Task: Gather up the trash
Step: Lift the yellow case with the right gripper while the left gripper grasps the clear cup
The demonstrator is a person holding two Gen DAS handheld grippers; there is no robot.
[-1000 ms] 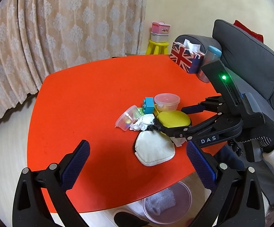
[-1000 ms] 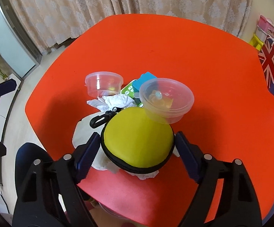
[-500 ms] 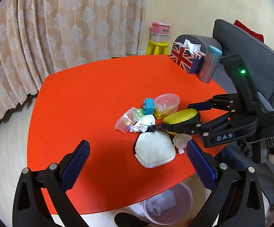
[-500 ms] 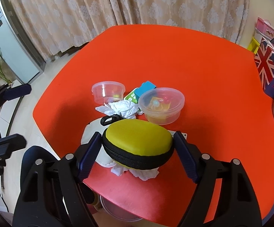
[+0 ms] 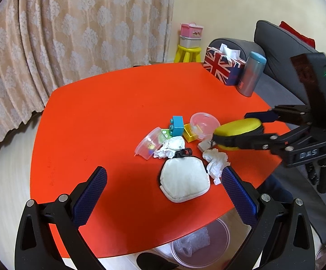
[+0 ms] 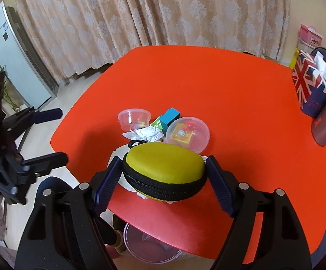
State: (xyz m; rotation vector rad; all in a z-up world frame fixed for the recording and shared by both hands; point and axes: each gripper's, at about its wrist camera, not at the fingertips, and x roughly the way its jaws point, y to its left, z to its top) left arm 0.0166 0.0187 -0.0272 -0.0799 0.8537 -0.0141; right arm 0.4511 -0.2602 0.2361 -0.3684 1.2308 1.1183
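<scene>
Right wrist view has the right gripper [image 6: 164, 174] clamped on a yellow zip case [image 6: 164, 172], held up off the red table [image 6: 230, 112] near its front edge. Crumpled tissue [image 6: 146, 133] sits just behind it, beside two clear tubs [image 6: 134, 119] and a blue block [image 6: 169, 118]. From the left wrist, the left gripper [image 5: 163, 193] hangs wide open, gripping nothing, over a white pouch [image 5: 184, 182], with another tissue wad [image 5: 215, 163] beside it. A clear bin [image 5: 200, 241] sits on the floor below the table edge.

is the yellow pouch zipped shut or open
Shut. The yellow pouch, held in the right tool, shows its black zipper line closed along the visible front edge; the far side is hidden.
</scene>
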